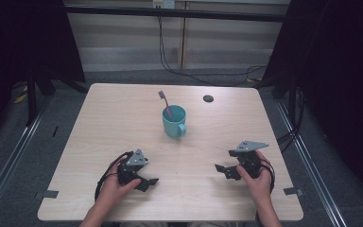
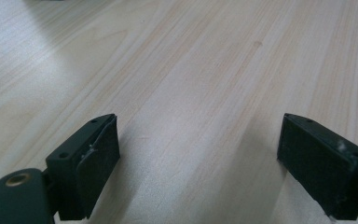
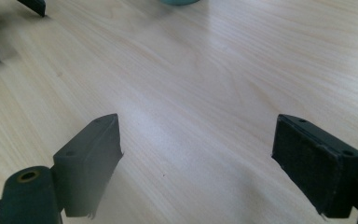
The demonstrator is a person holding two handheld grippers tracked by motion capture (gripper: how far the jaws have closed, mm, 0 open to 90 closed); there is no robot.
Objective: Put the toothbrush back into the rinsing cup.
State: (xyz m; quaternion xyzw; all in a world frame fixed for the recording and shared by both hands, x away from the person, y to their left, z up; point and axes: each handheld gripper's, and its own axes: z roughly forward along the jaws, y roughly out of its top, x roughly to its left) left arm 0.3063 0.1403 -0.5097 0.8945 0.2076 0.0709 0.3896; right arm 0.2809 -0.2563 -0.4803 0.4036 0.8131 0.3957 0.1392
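Resting low on the near tabletop (image 1: 123,118), left gripper (image 1: 144,182) and right gripper (image 1: 223,170) angled inward, jaws wide apart and empty, teal mug (image 1: 174,121) holding a toothbrush (image 1: 164,101) far centre.

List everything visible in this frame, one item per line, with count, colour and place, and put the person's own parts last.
table: 1, light wood, centre of the high view
mug: 1, teal, upright on the table past its middle, handle toward the person
toothbrush: 1, pink handle, standing in the mug, leaning to the far left
round disc: 1, dark, set in the table near the far edge, right of the mug
cables: several, black, on the floor beyond the table
left gripper: 1, black, near left, jaws apart
right gripper: 1, black, near right, jaws apart
hands: 2, one holding each gripper
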